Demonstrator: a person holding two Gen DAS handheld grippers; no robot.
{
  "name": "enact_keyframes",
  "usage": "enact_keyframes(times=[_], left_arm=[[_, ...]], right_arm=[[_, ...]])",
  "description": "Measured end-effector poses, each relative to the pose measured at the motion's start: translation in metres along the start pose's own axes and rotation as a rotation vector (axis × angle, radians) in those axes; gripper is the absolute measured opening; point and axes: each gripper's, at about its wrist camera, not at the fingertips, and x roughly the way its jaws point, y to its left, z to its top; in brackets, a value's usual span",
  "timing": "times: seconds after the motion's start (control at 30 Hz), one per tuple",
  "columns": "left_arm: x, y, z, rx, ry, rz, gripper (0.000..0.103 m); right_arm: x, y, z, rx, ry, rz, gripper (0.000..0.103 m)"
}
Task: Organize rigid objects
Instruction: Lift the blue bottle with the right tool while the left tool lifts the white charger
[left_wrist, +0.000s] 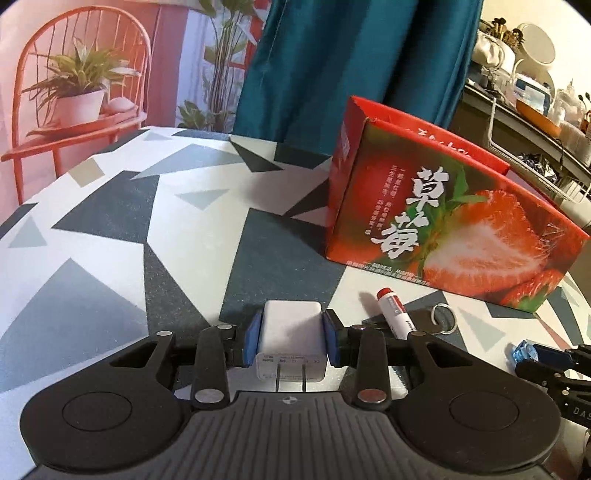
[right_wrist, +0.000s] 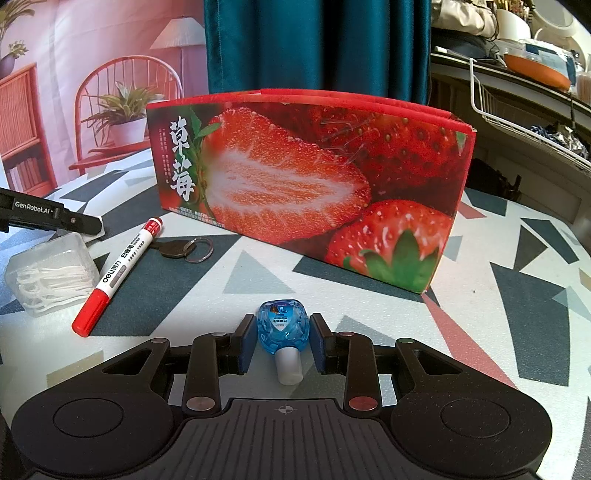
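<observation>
From the left wrist view, the left gripper (left_wrist: 290, 341) pinches a white charger (left_wrist: 290, 343), smooth hard plastic with rounded corners, low above the tabletop (left_wrist: 110, 221) and well short of the glossy cardboard strawberry box (left_wrist: 443, 221); such slick sides could slip in the blue pads (left_wrist: 252, 339). From the right wrist view, the right gripper (right_wrist: 282, 341) clamps a faceted blue bottle (right_wrist: 283, 325). Its tapered shape could twist out before the box, near the far edge, and the red marker (right_wrist: 118, 273), key (right_wrist: 177, 248) and floss box (right_wrist: 48, 273) lie at the left.
</observation>
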Motion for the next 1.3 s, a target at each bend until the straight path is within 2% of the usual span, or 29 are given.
enact_keyframes(times=[0.2,0.3,0.43,0.8,0.83,0.87,0.9,1.0,1.3], left_arm=[[-0.003,-0.005,0.000,0.022,-0.015,-0.016,0.037],[0.000,-0.004,-0.001,0.027,0.006,-0.017,0.037],[0.004,-0.001,-0.002,0.030,0.045,0.011,0.037],[0.006,-0.012,-0.004,0.135,0.043,0.070,0.048],[0.006,-0.011,-0.004,0.136,0.042,0.069,0.047],[0.005,-0.010,-0.003,0.129,0.038,0.067,0.039],[0.004,-0.007,-0.003,0.116,0.032,0.063,0.037],[0.002,0.001,-0.002,0.064,0.022,0.036,0.037],[-0.005,0.000,0.002,0.052,-0.033,0.049,0.037]], right_arm=[[0.001,-0.001,0.001,0.006,0.005,-0.004,0.030],[0.002,-0.001,0.001,0.005,0.008,-0.005,0.030],[0.002,-0.001,0.001,0.005,0.007,-0.005,0.030],[0.002,-0.001,0.002,0.007,0.007,-0.001,0.030],[0.002,-0.001,0.001,0.007,0.007,-0.002,0.030],[0.002,-0.001,0.001,0.007,0.006,-0.002,0.030],[0.002,-0.001,0.001,0.006,0.006,-0.003,0.030],[0.002,-0.001,0.001,0.006,0.006,-0.003,0.030],[0.005,-0.001,0.005,0.001,0.025,0.003,0.032]])
